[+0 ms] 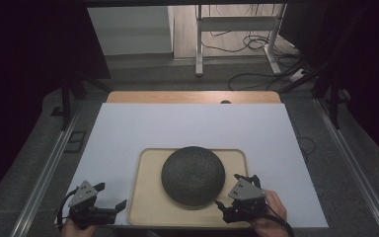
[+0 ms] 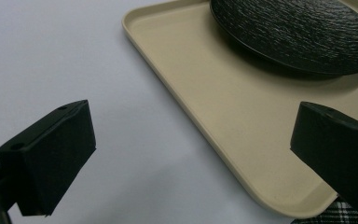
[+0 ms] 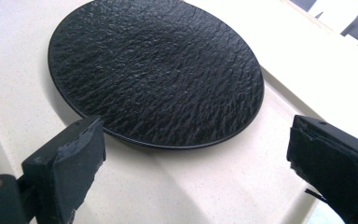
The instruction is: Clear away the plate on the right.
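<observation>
A white table [image 1: 187, 123] stands in a dim room, with cables on the floor beyond it. At the near left, the left gripper [image 1: 109, 203] rests low over the table, jaws wide apart and holding nothing, just left of a beige tray [image 1: 148, 197]. In the middle of the tray lies a round, rough-textured black plate [image 1: 193, 175]. At the near right, the right gripper [image 1: 228, 191] hovers over the tray's right part, jaws also apart and empty. The plate lies just ahead and left of this gripper, its rim [image 3: 135, 140] between the jaws' line, so the right hand looks nearer to it.
</observation>
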`<action>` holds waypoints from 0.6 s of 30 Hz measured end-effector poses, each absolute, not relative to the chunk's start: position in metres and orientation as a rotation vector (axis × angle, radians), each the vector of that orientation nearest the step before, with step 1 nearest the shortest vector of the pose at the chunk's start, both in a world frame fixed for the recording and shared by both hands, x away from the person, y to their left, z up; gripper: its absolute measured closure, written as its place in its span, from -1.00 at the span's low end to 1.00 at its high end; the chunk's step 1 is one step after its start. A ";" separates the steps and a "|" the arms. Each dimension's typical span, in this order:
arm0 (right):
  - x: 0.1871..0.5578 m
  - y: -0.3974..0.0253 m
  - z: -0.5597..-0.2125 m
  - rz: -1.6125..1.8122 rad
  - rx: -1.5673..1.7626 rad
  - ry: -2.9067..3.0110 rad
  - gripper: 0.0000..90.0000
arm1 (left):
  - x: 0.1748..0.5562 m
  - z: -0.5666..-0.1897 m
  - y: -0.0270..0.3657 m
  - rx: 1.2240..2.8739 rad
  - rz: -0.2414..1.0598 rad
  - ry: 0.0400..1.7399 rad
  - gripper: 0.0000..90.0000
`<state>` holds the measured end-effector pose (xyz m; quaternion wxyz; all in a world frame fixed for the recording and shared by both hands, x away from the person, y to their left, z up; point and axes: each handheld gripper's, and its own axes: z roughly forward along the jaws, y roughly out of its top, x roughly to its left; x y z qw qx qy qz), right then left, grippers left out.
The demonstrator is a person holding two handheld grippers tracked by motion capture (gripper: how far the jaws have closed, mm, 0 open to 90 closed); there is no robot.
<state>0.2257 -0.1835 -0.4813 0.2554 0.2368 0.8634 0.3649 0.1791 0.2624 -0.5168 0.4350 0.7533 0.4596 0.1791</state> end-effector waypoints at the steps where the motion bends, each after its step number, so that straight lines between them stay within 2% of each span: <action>1: 0.226 -0.184 -0.481 0.989 0.644 2.343 -0.90 | 0.179 -0.517 0.262 1.875 0.446 1.145 -1.00; 18: 0.223 -0.200 -0.483 0.995 0.708 2.309 -0.93 | 0.179 -0.517 0.262 1.875 0.446 1.143 -1.00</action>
